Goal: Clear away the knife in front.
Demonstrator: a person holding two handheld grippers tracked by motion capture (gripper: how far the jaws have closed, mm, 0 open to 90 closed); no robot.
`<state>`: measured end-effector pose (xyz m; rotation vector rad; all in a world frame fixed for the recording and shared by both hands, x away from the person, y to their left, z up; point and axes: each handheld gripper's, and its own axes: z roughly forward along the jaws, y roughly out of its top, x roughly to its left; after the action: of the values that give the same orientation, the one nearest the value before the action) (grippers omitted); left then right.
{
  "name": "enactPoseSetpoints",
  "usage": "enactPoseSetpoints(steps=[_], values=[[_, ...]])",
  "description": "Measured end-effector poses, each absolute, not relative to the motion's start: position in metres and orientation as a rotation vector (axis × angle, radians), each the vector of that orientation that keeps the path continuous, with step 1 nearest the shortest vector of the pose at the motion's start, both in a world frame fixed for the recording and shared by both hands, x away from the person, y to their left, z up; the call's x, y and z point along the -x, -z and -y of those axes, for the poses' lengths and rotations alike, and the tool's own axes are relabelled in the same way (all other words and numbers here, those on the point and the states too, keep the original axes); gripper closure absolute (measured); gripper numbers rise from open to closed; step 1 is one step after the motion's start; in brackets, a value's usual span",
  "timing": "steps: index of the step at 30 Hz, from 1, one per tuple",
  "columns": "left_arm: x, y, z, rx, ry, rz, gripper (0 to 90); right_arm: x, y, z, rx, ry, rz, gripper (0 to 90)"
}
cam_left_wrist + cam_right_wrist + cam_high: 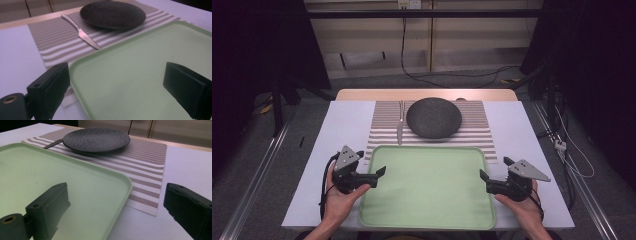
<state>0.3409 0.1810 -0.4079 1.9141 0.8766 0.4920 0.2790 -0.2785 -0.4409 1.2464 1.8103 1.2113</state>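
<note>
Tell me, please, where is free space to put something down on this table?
The green tray is bare between both open grippers. White strips left and right of the striped mat are free. The mat's far part is crowded: the dark plate and the knife.

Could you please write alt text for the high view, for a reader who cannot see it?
Two hand-held tongs, left and right, both open, flank an empty green tray. Beyond it, a dark plate and a knife lie on a striped placemat.

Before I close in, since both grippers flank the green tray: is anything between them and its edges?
Nothing visible: left gripper and right gripper stand open at the tray's bare side rims.
</note>
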Motion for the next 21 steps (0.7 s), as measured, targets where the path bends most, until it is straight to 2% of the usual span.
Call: enactPoseSetpoints(steps=[6,10,21], values=[[-0.357,0.403,-0.176,-1.901,-0.503,-0.893,6.5,-0.279,0.441,0.281,-1.264,-1.208,-1.806,6.0],[-0.367,0.404,-0.174,-1.905,-0.424,-0.928,6.5,-0.280,0.441,0.282,-1.266,-1.213,-1.807,6.0],[-0.392,0.395,-0.162,-1.930,-0.404,-0.971,6.3,-0.283,0.442,0.281,-1.263,-1.217,-1.819,6.1]])
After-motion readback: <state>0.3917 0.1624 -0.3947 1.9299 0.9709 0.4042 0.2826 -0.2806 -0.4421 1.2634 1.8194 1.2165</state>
